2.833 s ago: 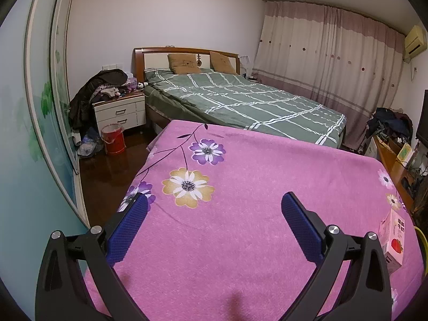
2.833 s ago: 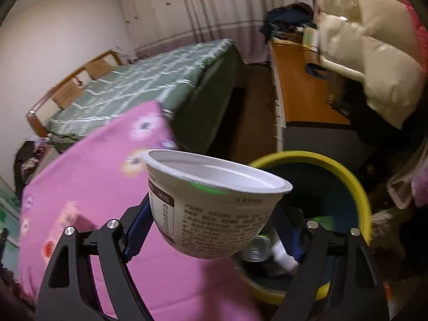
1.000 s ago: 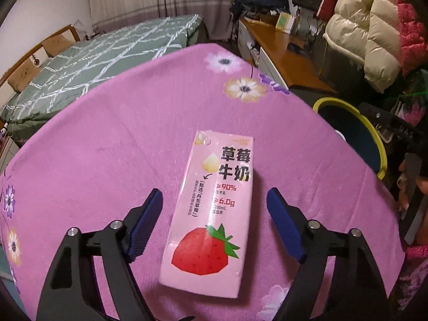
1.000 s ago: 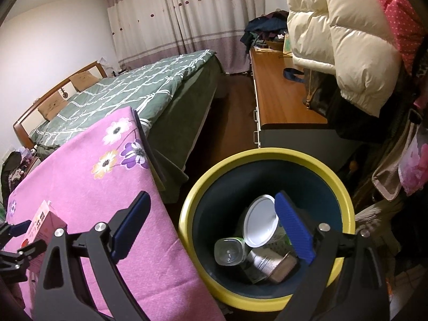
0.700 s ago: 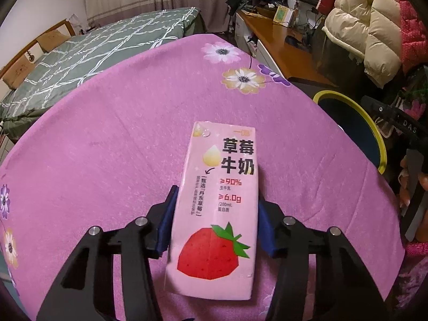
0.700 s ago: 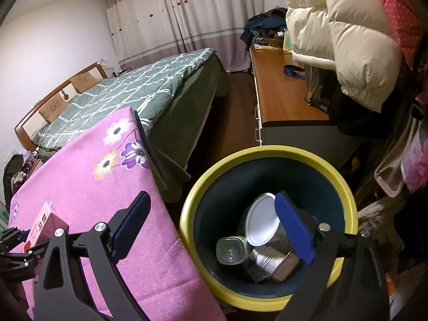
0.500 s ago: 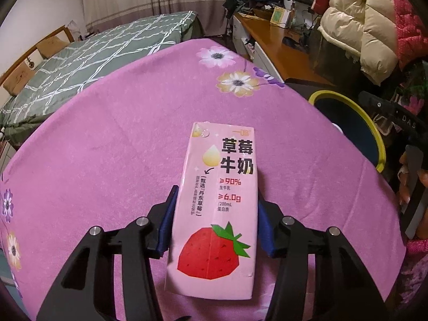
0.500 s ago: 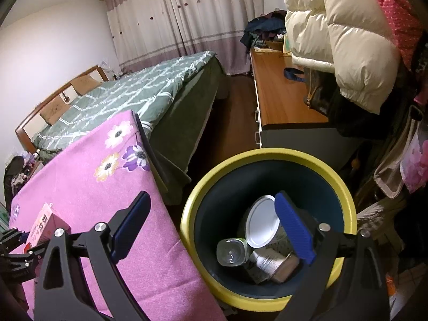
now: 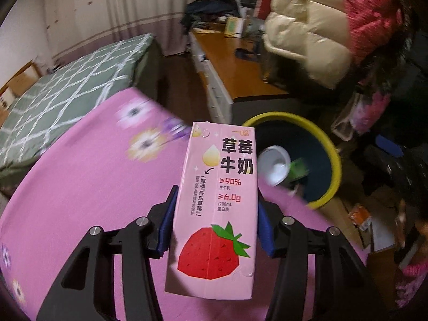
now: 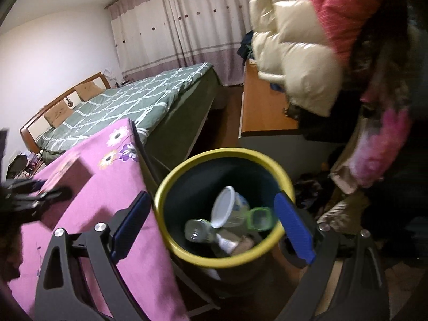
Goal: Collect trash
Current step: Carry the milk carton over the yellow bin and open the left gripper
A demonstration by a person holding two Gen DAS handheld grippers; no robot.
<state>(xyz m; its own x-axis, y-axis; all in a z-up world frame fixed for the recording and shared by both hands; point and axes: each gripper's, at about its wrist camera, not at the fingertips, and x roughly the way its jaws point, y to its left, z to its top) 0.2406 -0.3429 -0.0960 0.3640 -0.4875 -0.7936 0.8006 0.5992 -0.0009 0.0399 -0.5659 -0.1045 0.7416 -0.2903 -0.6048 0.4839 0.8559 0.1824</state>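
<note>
- Holding the strawberry milk carton, the left gripper is clamped on its lower half, one blue pad pressed to each narrow side; the printed face looks at the camera.
- Carton long axis: runs from the bottom centre of the left wrist view up toward mid-frame, in line with the fingers and tilted slightly right at the top.
- Carton position: lifted clear of the pink floral blanket, which fills the left and lower left of that view.
- Key relation: the yellow-rimmed trash bin lies to the right of the carton's upper end and below it, off the blanket's edge. Judged next move: carry the carton rightward over the rim, then release.
- Bin contents, right wrist view: a white cup, a clear bottle and a green item, at lower centre.
- Right gripper: jaws spread wide, nothing between them, poised above the bin mouth. It is nearer the bin, but the left gripper carries the load.
</note>
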